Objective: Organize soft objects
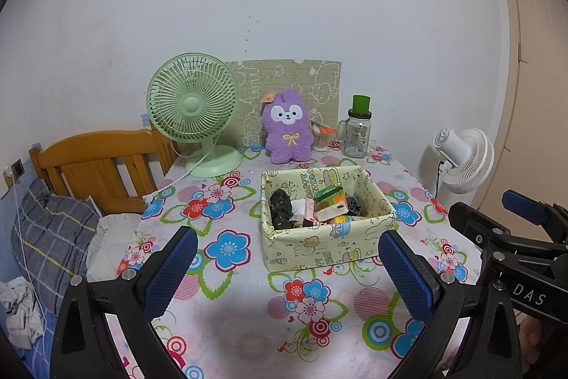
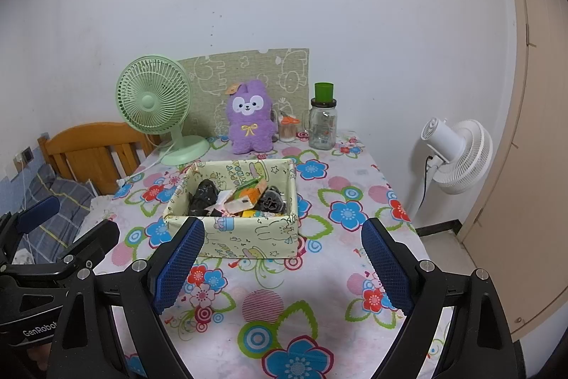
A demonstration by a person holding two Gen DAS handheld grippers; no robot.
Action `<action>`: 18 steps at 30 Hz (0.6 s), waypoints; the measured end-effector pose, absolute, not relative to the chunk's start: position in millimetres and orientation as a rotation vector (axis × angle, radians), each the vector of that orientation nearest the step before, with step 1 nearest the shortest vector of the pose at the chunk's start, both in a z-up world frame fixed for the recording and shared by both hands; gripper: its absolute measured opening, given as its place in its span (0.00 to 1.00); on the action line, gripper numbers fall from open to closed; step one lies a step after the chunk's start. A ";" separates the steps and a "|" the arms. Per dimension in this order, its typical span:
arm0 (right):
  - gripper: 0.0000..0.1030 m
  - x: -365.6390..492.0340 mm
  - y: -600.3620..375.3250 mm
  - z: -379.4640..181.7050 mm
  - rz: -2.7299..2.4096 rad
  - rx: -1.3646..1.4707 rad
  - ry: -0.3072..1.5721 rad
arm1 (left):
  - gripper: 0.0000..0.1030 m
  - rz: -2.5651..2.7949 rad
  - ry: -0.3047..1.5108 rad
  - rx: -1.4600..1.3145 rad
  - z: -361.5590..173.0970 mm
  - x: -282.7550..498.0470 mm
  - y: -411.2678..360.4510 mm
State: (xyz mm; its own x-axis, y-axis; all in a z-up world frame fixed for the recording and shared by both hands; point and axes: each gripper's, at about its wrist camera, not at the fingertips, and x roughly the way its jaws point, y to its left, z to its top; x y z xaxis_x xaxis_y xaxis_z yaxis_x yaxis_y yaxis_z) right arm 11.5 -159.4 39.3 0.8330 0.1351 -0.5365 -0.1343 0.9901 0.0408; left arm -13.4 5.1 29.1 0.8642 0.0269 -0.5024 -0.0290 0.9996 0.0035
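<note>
1. My left gripper (image 1: 287,269) hangs above the near edge of the table (image 1: 248,325), its blue pads spread wide with nothing between them. My right gripper (image 2: 282,269) hangs beside it at much the same height, likewise spread and empty. I judge both are held back and low so the whole tabletop stays in view.

2. The soft thing here is the purple plush toy (image 1: 288,126). It sits upright at the far edge, leaning against the patterned board (image 1: 284,77) behind it, which is likely what keeps it standing. The green fan (image 1: 193,109) is just to its left, the glass jar (image 1: 356,134) to its right.

3. The fabric box (image 1: 319,237) stands mid-table, nearer me than the plush and apart from it. Inside is a jumble: a dark crumpled bundle (image 1: 280,205) on the left, and an orange-and-green packet (image 1: 330,196). I cannot tell which of these are soft.

4. This layout fits either the plush waiting to go into the box or the plush set tidily on display with the small items boxed; I cannot tell which.
</note>
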 end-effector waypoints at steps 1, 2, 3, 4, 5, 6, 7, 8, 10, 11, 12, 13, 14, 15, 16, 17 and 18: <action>0.89 11.7 -159.6 39.4 0.143 0.002 0.569 | 1.00 0.028 0.527 -0.005 29.2 -13.7 5.2; 0.89 11.6 -159.5 39.3 0.143 0.002 0.569 | 1.00 0.028 0.527 -0.005 29.4 -13.8 5.3; 0.89 11.6 -159.6 39.7 0.143 0.003 0.569 | 1.00 0.029 0.527 -0.005 29.5 -13.8 5.4; 0.89 11.5 -159.4 39.6 0.143 0.002 0.568 | 1.00 0.029 0.527 -0.005 29.5 -13.8 5.3; 0.89 11.6 -159.4 39.3 0.143 0.000 0.569 | 1.00 0.029 0.526 -0.005 29.5 -13.8 5.3; 0.89 11.7 -159.3 39.6 0.143 -0.001 0.568 | 1.00 0.029 0.527 -0.005 29.6 -13.9 5.6; 0.89 11.6 -159.7 39.4 0.143 0.000 0.568 | 1.00 0.029 0.527 -0.005 29.4 -13.9 5.3; 0.89 11.7 -159.6 39.4 0.144 0.001 0.568 | 1.00 0.029 0.527 -0.005 29.4 -13.8 5.3; 0.89 11.6 -159.6 39.2 0.144 0.001 0.570 | 1.00 0.029 0.529 -0.005 29.5 -13.5 5.8; 0.89 11.6 -159.5 39.3 0.144 0.001 0.570 | 1.00 0.029 0.529 -0.005 29.8 -13.2 5.8; 0.89 11.6 -160.0 39.0 0.144 0.001 0.570 | 1.00 0.029 0.528 -0.004 30.1 -13.3 5.9; 0.89 11.5 -160.3 39.2 0.143 0.001 0.569 | 1.00 0.029 0.528 -0.005 29.7 -13.2 5.8; 0.89 11.5 -160.1 39.3 0.143 0.001 0.569 | 1.00 0.029 0.529 -0.005 29.7 -13.1 5.8; 0.89 11.7 -159.9 39.2 0.143 0.001 0.570 | 1.00 0.028 0.529 -0.005 29.8 -13.1 6.1; 0.89 11.6 -159.6 39.1 0.142 0.000 0.570 | 1.00 0.028 0.528 -0.005 29.6 -13.1 5.9; 0.89 11.6 -159.8 39.3 0.141 -0.001 0.568 | 1.00 0.028 0.529 -0.006 29.6 -12.9 6.0; 0.89 11.0 -160.3 39.0 0.141 -0.001 0.567 | 1.00 0.027 0.529 -0.006 29.5 -12.7 5.8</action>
